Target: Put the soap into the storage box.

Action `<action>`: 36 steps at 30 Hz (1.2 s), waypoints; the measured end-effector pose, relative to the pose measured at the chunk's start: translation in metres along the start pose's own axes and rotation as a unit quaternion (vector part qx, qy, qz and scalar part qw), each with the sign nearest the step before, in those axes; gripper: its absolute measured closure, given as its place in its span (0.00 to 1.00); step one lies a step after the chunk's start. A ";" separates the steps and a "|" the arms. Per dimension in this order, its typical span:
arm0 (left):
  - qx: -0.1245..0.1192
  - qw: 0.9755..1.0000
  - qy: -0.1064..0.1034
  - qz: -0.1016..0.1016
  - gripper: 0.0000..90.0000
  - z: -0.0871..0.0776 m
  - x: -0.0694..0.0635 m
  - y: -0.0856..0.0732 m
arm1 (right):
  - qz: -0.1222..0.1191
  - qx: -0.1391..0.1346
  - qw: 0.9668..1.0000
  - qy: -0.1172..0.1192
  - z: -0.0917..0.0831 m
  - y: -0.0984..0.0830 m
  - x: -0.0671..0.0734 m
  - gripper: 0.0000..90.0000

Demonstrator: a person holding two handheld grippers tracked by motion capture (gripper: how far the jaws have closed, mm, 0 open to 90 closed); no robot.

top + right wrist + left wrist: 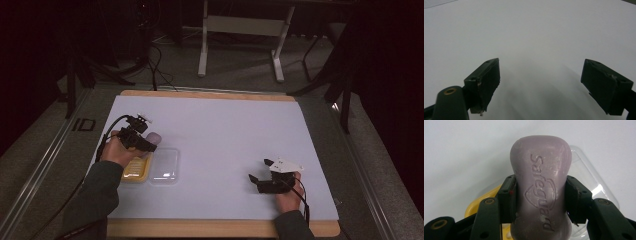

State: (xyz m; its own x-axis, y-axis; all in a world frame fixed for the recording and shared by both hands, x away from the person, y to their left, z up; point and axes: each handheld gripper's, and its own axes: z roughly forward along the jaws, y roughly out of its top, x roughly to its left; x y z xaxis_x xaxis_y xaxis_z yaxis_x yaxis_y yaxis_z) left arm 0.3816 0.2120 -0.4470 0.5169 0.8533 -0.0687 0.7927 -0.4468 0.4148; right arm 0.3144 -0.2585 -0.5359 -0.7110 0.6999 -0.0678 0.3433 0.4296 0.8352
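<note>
High view: we hold the mauve embossed soap bar point(154, 136) clamped in our left hand-held gripper point(142, 141), long axis toward twelve o'clock, the yellow plastic tray point(136, 170) directly beneath at six; our right hand-held gripper point(260, 172) gapes empty.

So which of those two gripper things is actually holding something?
The left gripper, at the left of the high view: its jaws clamp the sides of a purple soap bar. The right gripper has its jaws spread wide with bare white table between them.
</note>
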 end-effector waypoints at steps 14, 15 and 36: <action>-0.007 1.000 0.004 -0.030 0.55 -0.006 -0.002 -0.019 | -0.002 0.002 1.000 -0.001 0.000 0.000 0.001 0.17; -0.008 0.999 0.006 -0.031 0.55 -0.007 -0.002 -0.020 | -0.002 0.002 1.000 -0.001 0.000 0.000 0.001 0.17; -0.010 0.995 0.015 -0.098 0.55 -0.008 -0.004 -0.044 | -0.004 0.002 1.000 -0.002 0.001 0.000 0.001 0.17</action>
State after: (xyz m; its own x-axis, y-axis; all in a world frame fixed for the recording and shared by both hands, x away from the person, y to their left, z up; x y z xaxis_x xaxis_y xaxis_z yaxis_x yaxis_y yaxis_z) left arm 0.3419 0.2303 -0.4572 0.3419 0.9317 -0.1229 0.8707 -0.2649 0.4144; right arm 0.3142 -0.2575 -0.5362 -0.7108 0.6991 -0.0772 0.3403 0.4378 0.8322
